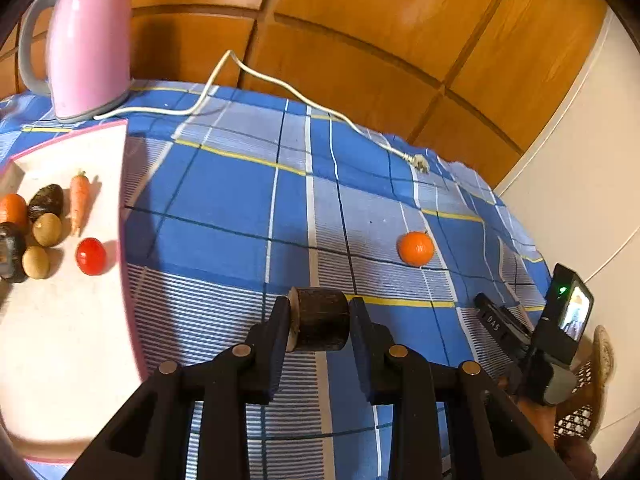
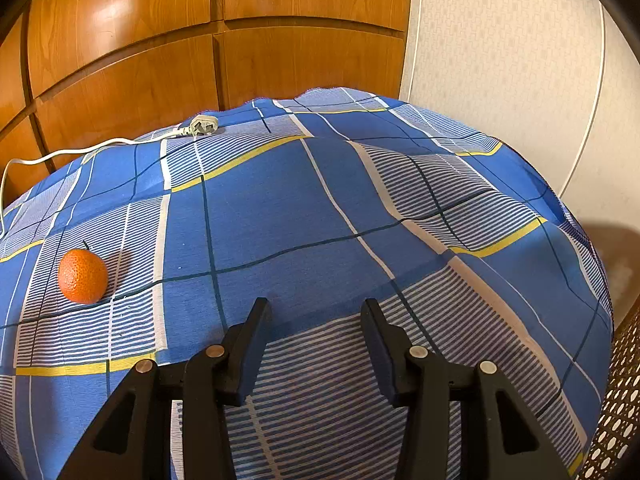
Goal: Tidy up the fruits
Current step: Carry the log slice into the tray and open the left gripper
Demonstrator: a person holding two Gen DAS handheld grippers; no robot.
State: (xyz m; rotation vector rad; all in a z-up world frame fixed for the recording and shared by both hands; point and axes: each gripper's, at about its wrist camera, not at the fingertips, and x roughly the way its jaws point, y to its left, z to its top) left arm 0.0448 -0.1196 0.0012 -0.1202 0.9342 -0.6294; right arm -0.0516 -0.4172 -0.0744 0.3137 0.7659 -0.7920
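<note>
My left gripper [image 1: 319, 322] is shut on a dark brown cut piece of fruit [image 1: 320, 320] with a pale cut face, held above the blue checked cloth. To its left lies a white tray with a pink rim [image 1: 72, 344] holding a carrot [image 1: 79, 203], a red tomato [image 1: 91, 256], two small brown fruits [image 1: 47, 229], a dark fruit [image 1: 46, 200] and an orange fruit [image 1: 13, 209]. A lone orange [image 1: 416, 248] lies on the cloth ahead to the right; it also shows in the right wrist view [image 2: 83, 276]. My right gripper [image 2: 316, 320] is open and empty over the cloth.
A pink kettle [image 1: 86, 40] stands at the back left, its white cord [image 1: 280, 84] running across the cloth to a plug [image 2: 203, 125]. Wooden panels stand behind the table. The right gripper's body [image 1: 552, 344] shows at the right of the left wrist view.
</note>
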